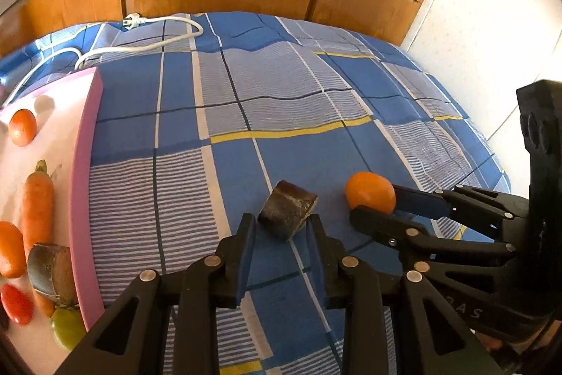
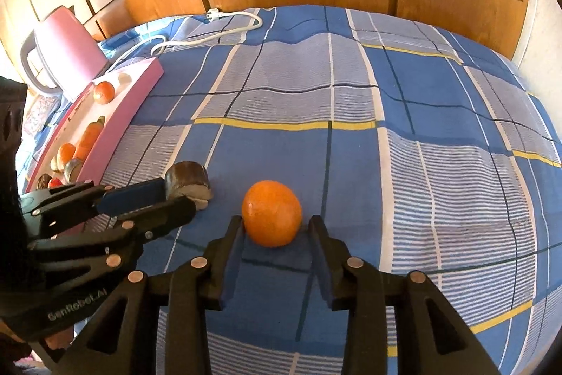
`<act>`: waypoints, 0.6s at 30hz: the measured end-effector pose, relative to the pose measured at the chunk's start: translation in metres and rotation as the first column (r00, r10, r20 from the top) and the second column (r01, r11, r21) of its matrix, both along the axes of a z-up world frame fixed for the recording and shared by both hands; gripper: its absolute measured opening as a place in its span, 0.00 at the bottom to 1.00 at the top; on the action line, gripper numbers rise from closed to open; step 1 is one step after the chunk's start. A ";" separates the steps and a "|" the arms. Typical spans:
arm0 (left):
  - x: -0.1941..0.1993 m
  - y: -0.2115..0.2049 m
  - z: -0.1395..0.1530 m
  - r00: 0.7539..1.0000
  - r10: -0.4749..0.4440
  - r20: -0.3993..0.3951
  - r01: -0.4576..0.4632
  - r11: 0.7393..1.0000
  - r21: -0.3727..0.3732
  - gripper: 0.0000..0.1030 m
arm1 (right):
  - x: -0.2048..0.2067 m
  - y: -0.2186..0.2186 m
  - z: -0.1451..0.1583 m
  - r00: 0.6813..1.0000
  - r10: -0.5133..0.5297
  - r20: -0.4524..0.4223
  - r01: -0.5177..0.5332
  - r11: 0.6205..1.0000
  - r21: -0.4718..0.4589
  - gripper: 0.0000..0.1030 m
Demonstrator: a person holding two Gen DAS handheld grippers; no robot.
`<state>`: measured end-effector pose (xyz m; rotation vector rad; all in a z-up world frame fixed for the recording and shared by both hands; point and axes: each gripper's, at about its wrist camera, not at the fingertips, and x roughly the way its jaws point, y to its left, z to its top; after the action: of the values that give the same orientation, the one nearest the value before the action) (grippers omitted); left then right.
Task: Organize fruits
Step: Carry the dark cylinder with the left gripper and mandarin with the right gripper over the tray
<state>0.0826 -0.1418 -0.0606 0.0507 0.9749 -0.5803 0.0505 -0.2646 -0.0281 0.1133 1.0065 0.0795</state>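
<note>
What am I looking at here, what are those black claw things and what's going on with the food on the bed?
The black claws are two-finger grippers that a person holds, one in each hand; there is no robot. Each carries a wide-angle camera looking along its fingers, so one picture comes from the left gripper and the other from the right gripper, and each view also catches the other tool. The surface is a blue checked sheet with a white cable at the back. The left gripper seems to pinch a dark chunk at its tips. An orange lies between the right gripper's fingers, not squeezed. A pink tray holds a carrot and other produce.
</note>
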 end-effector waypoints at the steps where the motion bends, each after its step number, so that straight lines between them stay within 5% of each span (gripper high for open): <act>1: 0.001 0.000 0.001 1.000 0.002 0.005 -0.002 1.000 0.000 0.29 | 0.002 0.001 0.000 1.000 -0.003 0.001 0.003 1.000 -0.003 0.36; 18: -0.007 -0.001 0.005 0.999 0.014 0.044 -0.015 1.000 0.005 0.23 | 0.008 0.003 -0.006 0.996 -0.084 0.024 0.085 0.994 -0.063 0.33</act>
<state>0.0753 -0.1432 -0.0554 0.0610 0.9334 -0.5608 0.0586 -0.2613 -0.0340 0.0961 0.9813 -0.0287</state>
